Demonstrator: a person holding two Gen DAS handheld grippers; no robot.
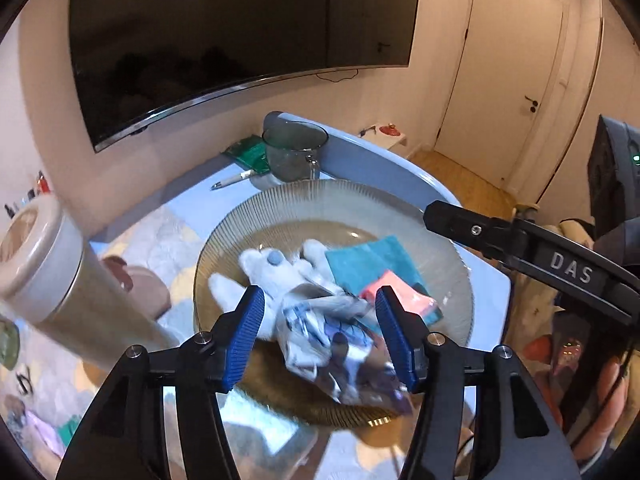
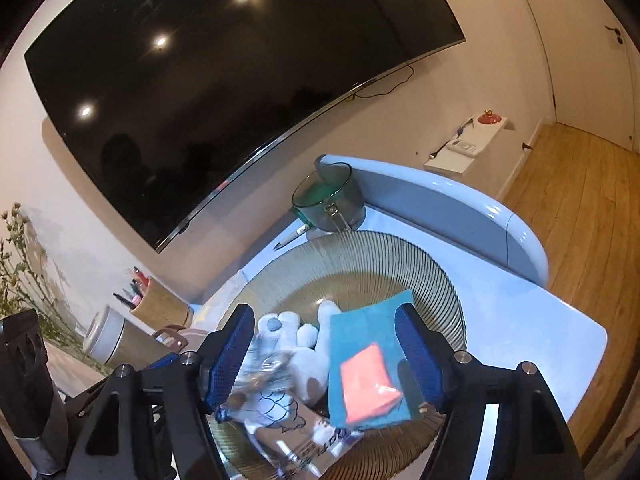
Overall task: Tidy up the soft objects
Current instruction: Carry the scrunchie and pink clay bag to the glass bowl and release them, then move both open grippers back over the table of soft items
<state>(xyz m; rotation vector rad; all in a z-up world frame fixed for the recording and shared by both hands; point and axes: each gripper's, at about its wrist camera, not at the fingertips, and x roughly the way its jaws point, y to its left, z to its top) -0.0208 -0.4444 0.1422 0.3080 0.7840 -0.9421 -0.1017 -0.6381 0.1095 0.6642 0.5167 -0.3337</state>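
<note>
1. The only clear writing is "DAS" in pale capitals on the black arm of the right hand-held gripper (image 1: pixel 532 256), seen from the left wrist view, reaching over the right rim of the plate.
2. The landmark is a wide, round plate (image 1: pixel 352 200) of amber-tinted glass with a fine ribbed rim, standing on a glossy pale blue bench (image 1: pixel 400 168).
3. On the plate lies a white plush toy (image 1: pixel 276 276), fuzzy, with rounded limbs and a small grey-blue nose.
4. Across the near part of the plate lies a crinkly printed packet (image 1: pixel 340 344), white and blue with dark line drawings; its lettering is too blurred to read.
5. On the right half of the plate lies a flat teal cloth (image 2: pixel 368 332), square-cornered, with a smaller coral-pink folded piece (image 2: pixel 368 380) resting on it.
6. The left hand-held gripper (image 1: pixel 320 336) hovers above the packet with its ridged blue pads apart, clamped on nothing.
7. The right hand-held gripper (image 2: pixel 324 360) hangs above the plate with its blue pads spread wide, the plush toy and teal cloth showing between them.
8. Behind the plate stands a smoky glass measuring jug (image 1: pixel 294 156) with a handle, a white pen (image 1: pixel 236 180) beside it.
9. Left of the plate stands a cylindrical canister (image 1: pixel 44 256) with a cream lid.
10. A dark curved television (image 2: pixel 224 80) hangs on the wall beyond the plate.
</note>
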